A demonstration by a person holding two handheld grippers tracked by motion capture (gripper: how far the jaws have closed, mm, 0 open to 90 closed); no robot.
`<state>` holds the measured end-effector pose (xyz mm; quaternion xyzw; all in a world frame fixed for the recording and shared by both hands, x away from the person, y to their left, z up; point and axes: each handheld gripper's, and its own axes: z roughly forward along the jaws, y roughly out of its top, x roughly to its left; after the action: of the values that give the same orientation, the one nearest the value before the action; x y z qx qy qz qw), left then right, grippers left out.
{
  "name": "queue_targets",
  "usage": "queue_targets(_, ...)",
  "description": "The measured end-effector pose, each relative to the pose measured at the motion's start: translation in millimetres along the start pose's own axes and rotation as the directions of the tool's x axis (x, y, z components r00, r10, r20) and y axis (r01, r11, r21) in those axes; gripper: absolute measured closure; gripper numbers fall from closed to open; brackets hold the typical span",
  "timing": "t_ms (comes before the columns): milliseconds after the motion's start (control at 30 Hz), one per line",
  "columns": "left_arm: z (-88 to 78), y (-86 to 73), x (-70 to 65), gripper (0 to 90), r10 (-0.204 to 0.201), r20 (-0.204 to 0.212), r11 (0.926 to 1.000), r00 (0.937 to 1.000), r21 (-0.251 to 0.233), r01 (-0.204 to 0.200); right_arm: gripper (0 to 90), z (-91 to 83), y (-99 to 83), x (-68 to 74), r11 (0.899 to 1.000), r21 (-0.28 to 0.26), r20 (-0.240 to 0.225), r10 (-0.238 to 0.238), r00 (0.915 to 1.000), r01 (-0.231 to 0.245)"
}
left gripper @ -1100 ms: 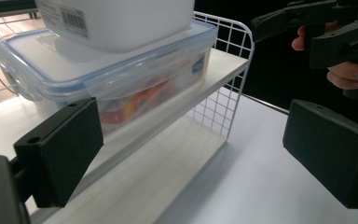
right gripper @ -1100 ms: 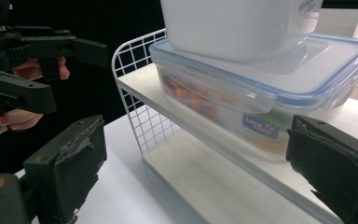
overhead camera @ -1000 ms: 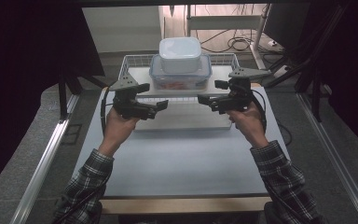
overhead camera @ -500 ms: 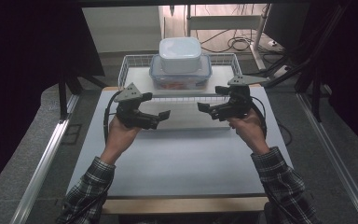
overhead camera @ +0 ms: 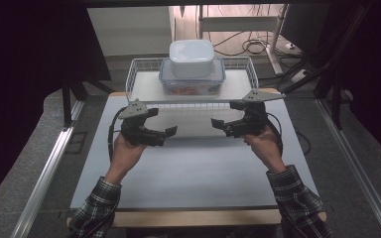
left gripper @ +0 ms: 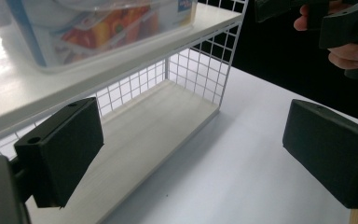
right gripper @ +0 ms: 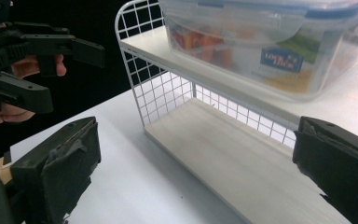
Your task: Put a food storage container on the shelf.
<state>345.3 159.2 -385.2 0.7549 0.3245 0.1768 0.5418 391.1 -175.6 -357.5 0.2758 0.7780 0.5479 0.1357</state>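
Wire mesh, painted white, forms the sides of the two-level rack (overhead camera: 139,74) that stands at the far end of your white table (overhead camera: 193,173); its shelves are flat, pale wood-grain boards, the upper one (left gripper: 37,88) smooth and bright, the lower one (right gripper: 242,158) resting at table level. On the upper shelf sits a clear rectangular plastic food container (overhead camera: 192,82) with rounded corners and a blue-edged clip lid — colourful contents show through its wall in both gripper views, and a blue label (right gripper: 282,58) is stuck to its side. A smaller white, opaque lidded box (overhead camera: 192,58) is stacked squarely on top of it.

Your left gripper (overhead camera: 167,134) hangs above the bare table just in front of the rack's left half, its blocky matte-black jaws spread wide with nothing between them; in the left gripper view they frame the lower shelf and the mesh corner. Your right gripper (overhead camera: 218,124) mirrors it in front of the rack's right half, jaws likewise wide apart and empty, its pads (right gripper: 70,158) covered in a slightly wrinkled dark layer. Neither gripper touches the rack or the containers — both are near the lower shelf's front edge, tips pointing toward each other, well apart.
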Motion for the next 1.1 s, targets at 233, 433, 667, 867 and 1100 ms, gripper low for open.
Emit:
queue_targets(233, 0.4, -16.0, -1.4, 4.9, -0.027, 0.01, 0.9996, 0.9996, -0.001, 0.027, 1.1, 2.5, -10.2, 3.9, 0.999, 0.036, 0.002, -0.021, 0.9998, 0.021)
queue_targets(433, -2.3, -24.9, -4.0, 5.0, -0.024, -0.008, 0.9996, 0.9997, 0.015, 0.024, 0.7, 1.3, -13.1, 12.0, 0.998, 0.043, 0.013, -0.048, 0.9988, 0.047)
queue_targets(667, -7.7, -32.3, -13.1, 4.2, 0.003, -0.037, 0.9992, 0.9993, 0.039, -0.001, 0.0, -4.1, -20.0, 20.1, 0.997, 0.046, 0.042, -0.057, 0.9975, 0.055)
queue_targets(867, -9.9, -37.9, -15.4, 3.4, 0.006, -0.053, 0.9983, 0.9986, 0.057, -0.003, 0.0, -10.5, -25.6, 20.9, 0.997, 0.054, 0.046, -0.055, 0.9974, 0.053)
queue_targets(1100, -12.9, -46.0, -16.9, 3.3, 0.007, -0.074, 0.9969, 0.9972, 0.079, -0.001, 0.0, -13.8, -37.8, 19.1, 0.996, 0.081, 0.049, -0.047, 0.9977, 0.043)
